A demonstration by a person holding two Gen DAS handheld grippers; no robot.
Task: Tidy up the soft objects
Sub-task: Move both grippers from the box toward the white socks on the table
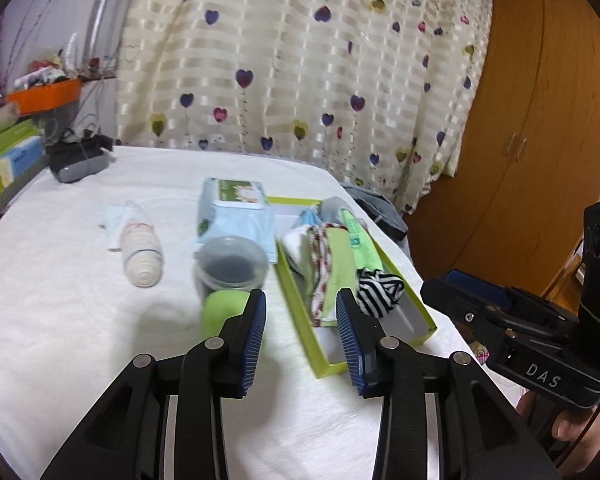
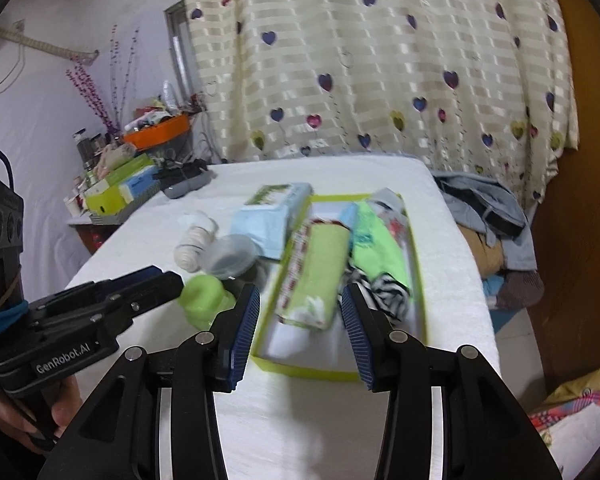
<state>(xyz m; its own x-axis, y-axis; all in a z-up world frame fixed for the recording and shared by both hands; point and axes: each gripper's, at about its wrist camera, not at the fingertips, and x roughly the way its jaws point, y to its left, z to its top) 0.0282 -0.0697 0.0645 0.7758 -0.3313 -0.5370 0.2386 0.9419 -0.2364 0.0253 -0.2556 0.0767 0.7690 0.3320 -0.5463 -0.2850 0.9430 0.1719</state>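
Gaping wide, both ribbed-padded hand-held grippers, left (image 1: 302, 334) and right (image 2: 300, 334), face folded cloths (image 2: 320, 272)

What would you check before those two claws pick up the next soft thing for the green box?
1. Left claw open and holding nothing: ok.
2. Right claw open and holding nothing: ok.
3. Free space in the green box: ok, its near end shows bare floor in front of the striped sock.
4. Soft things left outside on the white tablecloth: ok, the green roll and the cream roll both lie there.
5. Clear path to the green roll: not ok, a clear plastic cup stands right against it.
6. Sharp view: not ok, both views are motion blurred.
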